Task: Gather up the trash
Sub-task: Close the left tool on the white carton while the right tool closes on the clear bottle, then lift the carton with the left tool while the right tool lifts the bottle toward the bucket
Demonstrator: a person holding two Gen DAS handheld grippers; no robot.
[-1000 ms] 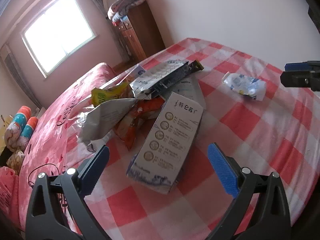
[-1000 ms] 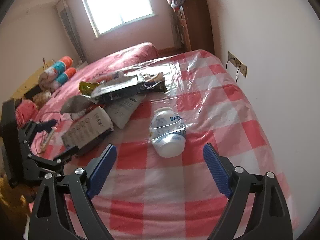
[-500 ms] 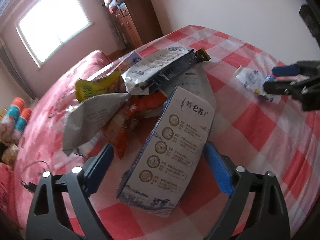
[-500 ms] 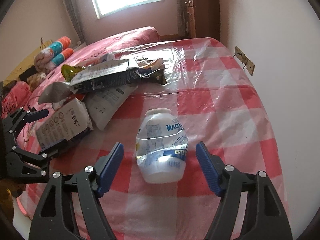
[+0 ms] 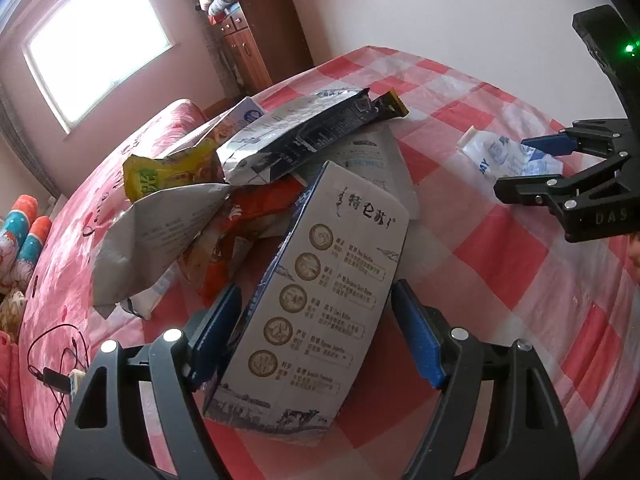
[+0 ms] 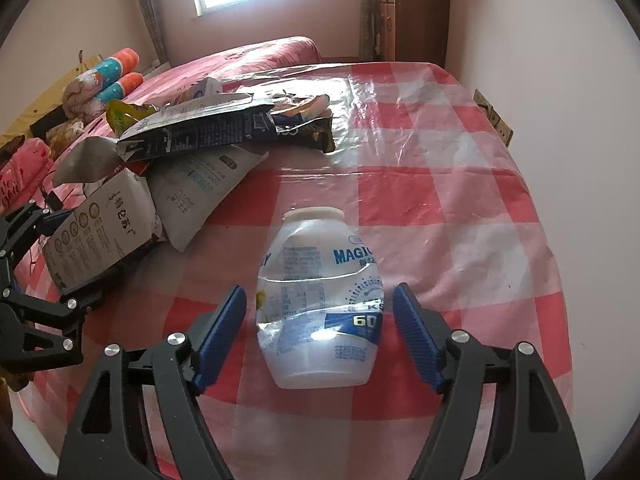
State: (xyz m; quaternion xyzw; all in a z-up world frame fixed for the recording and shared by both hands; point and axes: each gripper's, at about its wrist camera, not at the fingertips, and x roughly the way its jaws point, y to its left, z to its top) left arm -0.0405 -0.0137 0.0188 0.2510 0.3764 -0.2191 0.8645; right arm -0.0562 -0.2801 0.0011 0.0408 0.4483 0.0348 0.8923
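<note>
Far left, off the tabletop: the pink bed (image 5: 60, 280) with a black cable (image 5: 56, 356) lying on it, rolled bolsters (image 5: 24, 236) at its edge.

Your left gripper (image 5: 316, 332) sits low over the near edge of the trash pile. Its fingers (image 5: 216, 328) stand wide, one either side of the grey carton (image 5: 320, 304) with the round emblems. The left finger is just beside the carton's blue side; whether it touches, you cannot tell. The right finger is clear of the carton.

Behind the carton, the pile: a crumpled grey bag (image 5: 156, 236), an orange wrapper (image 5: 240, 232), a yellow-green packet (image 5: 168, 172), and a long silver-and-black pouch (image 5: 296, 136) lying across the top. A white pouch (image 6: 200, 188) with blue print lies under the pile, beside the carton.

All of this rests on the red-and-white checked tabletop (image 6: 440, 168) under a clear plastic sheet.

To the right, well apart from the pile, a crushed clear plastic bottle (image 6: 320, 300) lies on its side, white cap (image 6: 314, 213) pointing away from you. Your right gripper (image 6: 318, 332) brackets its base end, fingers (image 6: 412, 328) wide, a gap showing on each side of the bottle.

Far corner: a wooden cabinet (image 5: 264, 40) with folded bedding on top, beside the window (image 5: 96, 36).
</note>
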